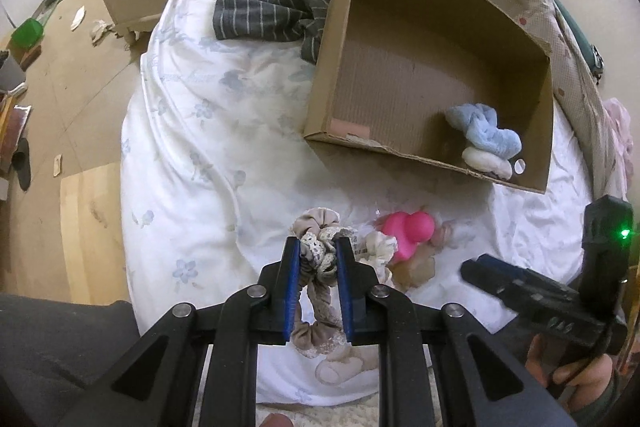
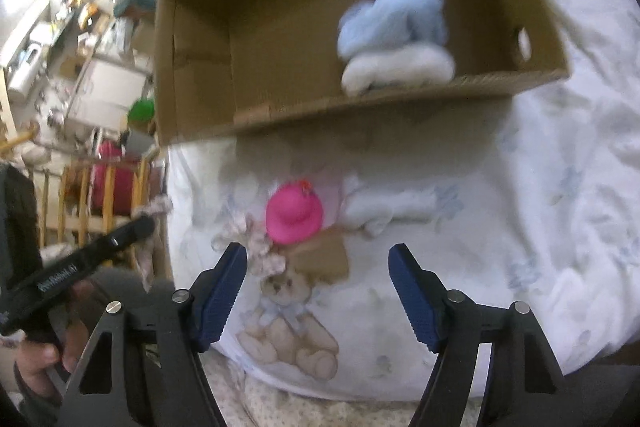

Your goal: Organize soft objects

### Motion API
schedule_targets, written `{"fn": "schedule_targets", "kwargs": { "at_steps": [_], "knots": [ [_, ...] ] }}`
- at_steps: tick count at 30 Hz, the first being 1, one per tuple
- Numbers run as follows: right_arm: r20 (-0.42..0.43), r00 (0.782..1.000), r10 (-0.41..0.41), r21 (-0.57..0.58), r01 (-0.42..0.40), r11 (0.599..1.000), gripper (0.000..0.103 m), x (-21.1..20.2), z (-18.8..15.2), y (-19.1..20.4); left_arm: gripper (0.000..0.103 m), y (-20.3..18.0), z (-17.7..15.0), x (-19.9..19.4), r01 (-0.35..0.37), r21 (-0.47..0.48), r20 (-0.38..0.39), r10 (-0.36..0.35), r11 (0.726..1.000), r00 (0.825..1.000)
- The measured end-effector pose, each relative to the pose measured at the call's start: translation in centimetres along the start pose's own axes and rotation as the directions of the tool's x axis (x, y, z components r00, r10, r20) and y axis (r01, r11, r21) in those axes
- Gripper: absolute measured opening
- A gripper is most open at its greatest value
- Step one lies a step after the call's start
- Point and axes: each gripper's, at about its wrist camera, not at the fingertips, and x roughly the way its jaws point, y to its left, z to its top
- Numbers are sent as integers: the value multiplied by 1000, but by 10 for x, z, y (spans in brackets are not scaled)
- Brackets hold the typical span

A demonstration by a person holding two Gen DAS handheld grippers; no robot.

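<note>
We count two items in the cardboard box [image 1: 400,39]: one blue plush piece [image 1: 484,131] on one white pad [image 1: 486,159]. The left claw [image 1: 319,247] is clamped on one beige scrunchie [image 1: 316,255] above the bed [image 1: 192,131]. One pink toy [image 2: 294,213] lies just beside. The right claw [image 2: 318,257] stands apart.

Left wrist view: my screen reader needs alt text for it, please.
The left gripper is shut on a beige scrunchie above a white bedsheet. Beyond lies a cardboard box holding a blue scrunchie; a pink toy lies nearby.
</note>
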Motion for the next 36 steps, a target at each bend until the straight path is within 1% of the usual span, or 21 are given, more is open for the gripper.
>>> {"fn": "schedule_targets", "kwargs": {
  "at_steps": [1,3,8,10,12,14,16,18,23,29,32,34,36],
  "knots": [
    [-14,1000,-18,-7,18,1000,77,6,-2,-1,16,-1,0,3,-2,3,-1,2,1000,1000],
    [-42,998,-41,-27,39,999,71,17,-2,4,16,-2,0,7,-7,8,-7,7,1000,1000],
    [-104,989,-103,-79,95,992,70,47,-1,18,16,-2,2,11,-2,0,-6,2,1000,1000],
    [-124,983,-138,-120,123,985,68,58,-3,25,16,-1,3,11,-4,-1,-1,4,1000,1000],
    [-136,975,-176,-172,152,973,50,69,-4,34,16,0,4,13,-9,-2,-3,9,1000,1000],
    [-135,969,-207,-210,176,962,40,75,-6,40,16,1,5,15,-8,-6,-10,8,1000,1000],
    [-129,970,-207,-214,177,961,35,76,-7,41,16,1,5,18,1,-11,-22,-2,1000,1000],
    [-123,974,-192,-212,163,964,10,72,-7,40,16,1,6,19,3,-11,-22,-4,1000,1000],
    [-85,986,-142,-248,118,962,8,52,-13,44,16,-3,5,18,-3,5,-13,4,1000,1000],
    [-39,995,-93,-253,80,964,8,22,-24,43,16,-2,4,20,-29,6,-9,30,1000,1000],
    [-22,996,-92,-255,84,963,8,15,-28,43,16,-3,3,21,-45,12,-7,45,999,999],
    [-13,996,-93,-252,87,964,8,15,-20,47,16,-4,2,21,-53,17,2,53,998,999],
    [-1,997,-81,-245,78,966,8,8,-19,43,16,-6,1,18,-60,27,16,60,998,998]
  ]
}}
